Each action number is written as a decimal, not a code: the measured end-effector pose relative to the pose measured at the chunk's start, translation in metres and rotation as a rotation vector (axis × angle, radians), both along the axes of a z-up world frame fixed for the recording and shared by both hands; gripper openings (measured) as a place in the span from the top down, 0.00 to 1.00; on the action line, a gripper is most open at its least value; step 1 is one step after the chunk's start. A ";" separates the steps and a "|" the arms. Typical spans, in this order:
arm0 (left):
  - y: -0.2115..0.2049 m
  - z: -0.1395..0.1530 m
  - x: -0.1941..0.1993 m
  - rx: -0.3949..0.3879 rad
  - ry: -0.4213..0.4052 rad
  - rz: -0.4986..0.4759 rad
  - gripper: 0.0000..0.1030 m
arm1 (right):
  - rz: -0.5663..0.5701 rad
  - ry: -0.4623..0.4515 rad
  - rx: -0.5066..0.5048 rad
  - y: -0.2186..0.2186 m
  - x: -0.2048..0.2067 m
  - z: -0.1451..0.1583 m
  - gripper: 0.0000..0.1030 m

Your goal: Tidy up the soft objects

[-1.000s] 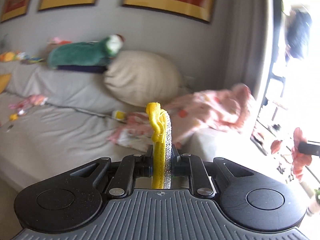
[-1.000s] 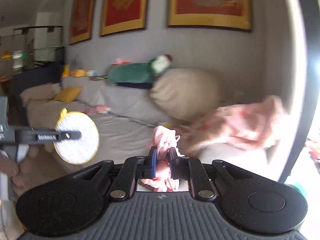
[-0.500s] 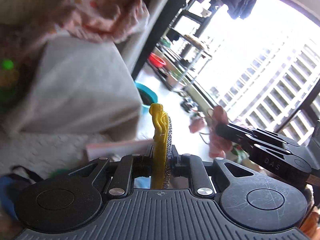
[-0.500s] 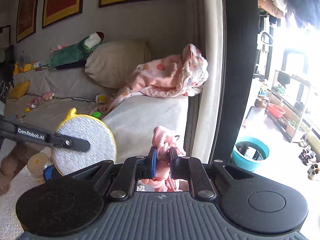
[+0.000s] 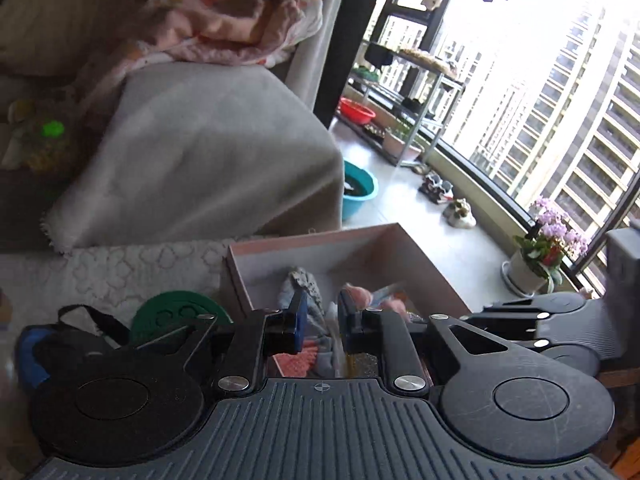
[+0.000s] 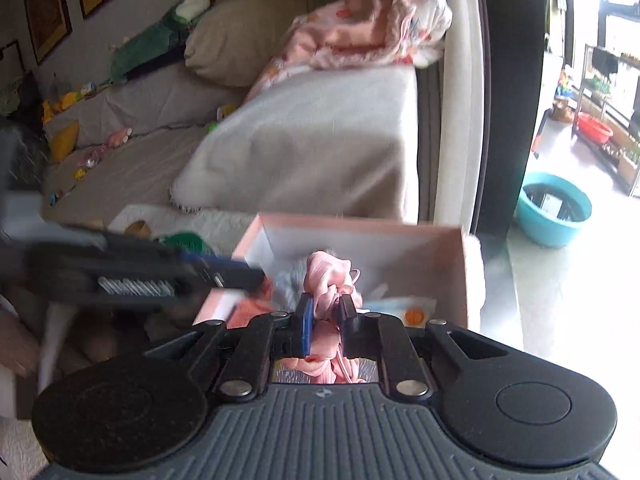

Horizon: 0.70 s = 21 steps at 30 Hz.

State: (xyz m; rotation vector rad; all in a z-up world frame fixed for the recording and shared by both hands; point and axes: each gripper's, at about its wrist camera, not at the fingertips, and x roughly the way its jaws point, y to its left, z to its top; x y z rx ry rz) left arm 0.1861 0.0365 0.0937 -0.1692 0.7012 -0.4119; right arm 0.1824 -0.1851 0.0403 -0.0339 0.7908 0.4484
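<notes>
A pink-rimmed cardboard box [image 5: 312,237] [image 6: 360,227] sits on the floor by the sofa and holds several soft items, among them a grey cloth [image 5: 298,284] and coral fabric [image 5: 296,362]. My left gripper [image 5: 322,320] hangs over the box, open, with nothing between its blue pads. A glittery silver-and-yellow patch of the scrub pad [image 5: 362,364] shows just below them in the box. My right gripper [image 6: 326,316] is shut on a bunched pink cloth [image 6: 326,272] above the box. The left gripper [image 6: 224,272] appears blurred at the left of the right wrist view.
Behind the box stands a grey-covered sofa [image 6: 320,136] with a pink blanket [image 6: 368,28] on it. A green round disc [image 5: 172,312] and a blue bag [image 5: 32,352] lie on the white mat at left. A teal basin [image 6: 552,208] and potted flowers [image 5: 540,248] stand towards the window.
Both grippers swung down from the sofa to over the box. The left gripper let go of the yellow scrub pad. The right one still holds the pink cloth.
</notes>
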 end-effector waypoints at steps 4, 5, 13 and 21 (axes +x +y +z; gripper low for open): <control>0.042 0.018 -0.046 -0.003 -0.086 0.052 0.82 | -0.017 -0.014 -0.046 0.007 -0.004 -0.019 0.85; 0.051 0.022 -0.053 0.002 -0.106 0.090 0.82 | -0.013 -0.020 -0.054 0.008 -0.007 -0.018 0.83; 0.151 0.014 -0.122 0.025 -0.120 0.388 0.82 | -0.038 -0.140 -0.076 0.022 -0.037 0.012 0.33; 0.181 -0.048 -0.128 -0.068 0.058 0.501 0.82 | 0.058 -0.254 -0.035 0.079 -0.088 0.023 0.28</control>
